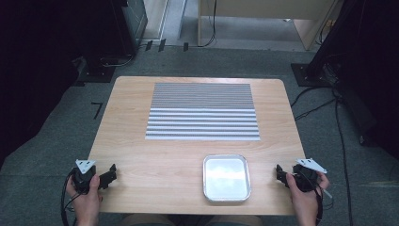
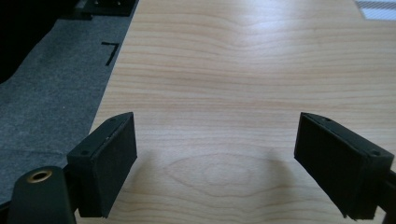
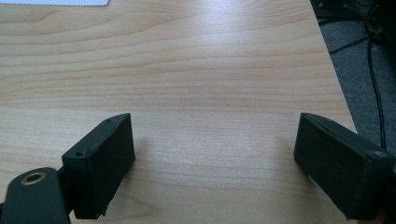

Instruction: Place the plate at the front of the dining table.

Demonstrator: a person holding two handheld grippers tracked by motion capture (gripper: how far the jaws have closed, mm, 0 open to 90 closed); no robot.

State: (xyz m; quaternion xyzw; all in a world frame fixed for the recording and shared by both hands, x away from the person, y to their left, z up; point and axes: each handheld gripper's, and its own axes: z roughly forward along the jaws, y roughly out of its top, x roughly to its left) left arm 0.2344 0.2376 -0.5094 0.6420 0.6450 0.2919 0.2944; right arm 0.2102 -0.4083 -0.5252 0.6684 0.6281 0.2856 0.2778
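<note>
Nearest to me, at the near left corner of the wooden worktop [image 1: 141, 160], sits my left gripper [image 1: 112, 173] in my left hand [image 1: 86, 197], its grey three-cornered plate on top and a black cable trailing off the near edge. Its fingers [image 2: 109, 163] stand wide apart with nothing between them but bare wood, and they point across the worktop toward the middle. In the left gripper view the dark carpet [image 2: 51, 107] runs along the left side of the wood, with a small black tape mark [image 2: 110, 52] on it. Moving right, a shallow metal tray [image 1: 226, 178] lies near the front edge, a little right of the centre, roughly between my two grippers and well apart from both; its inside looks bare and shiny. Farther back, beyond the tray and not touching it, a striped mat [image 1: 203, 112] lies flat in the middle of the worktop, grey and fine-lined in its far half, broader white bands in its near half. At the near right corner my right hand [image 1: 303, 200] holds the right gripper [image 1: 278, 173], pointing left toward the tray. Its fingers [image 3: 105, 161] too are spread wide over bare wood, gripping nothing. Past the right edge, black cables [image 1: 341, 132] snake over the carpet.
</note>
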